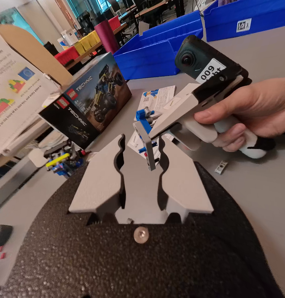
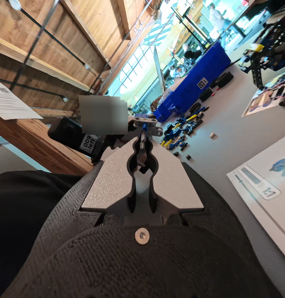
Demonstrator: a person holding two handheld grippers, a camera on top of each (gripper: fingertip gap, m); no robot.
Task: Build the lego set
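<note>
Left tongs [image 1: 141,154]: two grey fingers spread apart, nothing between them; they point over the grey counter [image 1: 251,185] toward the grey beam of the small assembly.
Right tongs [image 2: 142,145]: fingers drawn close and clamped on the small assembly; seen from the left wrist view [image 1: 156,129] they come in from the right, held by a hand [image 1: 245,119] around the pale grip, with a black camera on top.
Small assembly [image 1: 146,137]: a grey beam with holes, blue and red pins in its side, a blue block and grey connectors at its upper end; it is held above the counter, the beam's lower end hanging free just beside the right finger of the left tongs. In the right wrist view [image 2: 145,127] the grey connectors and a blue pin stick out past the fingertips.
Box [image 1: 88,103]: set box with a picture of a buggy, standing on the counter behind the left tongs.
Partly built model [image 1: 62,159]: black, blue and yellow, on the counter left of the left tongs, in front of the box.
Leaflets [image 1: 158,98]: white printed sheets lying flat behind the small assembly.
Loose grey piece [image 1: 221,167]: lying alone on the counter, right of the left tongs.
Blue bins [image 1: 148,54]: at the far edge of the counter.
Loose parts [image 2: 182,130]: blue, yellow and black pieces scattered on the counter beside a blue bin [image 2: 193,85], with black tyres [image 2: 224,79] near them.
Booklet [image 2: 267,201]: white pages open at the right edge of the right wrist view.
</note>
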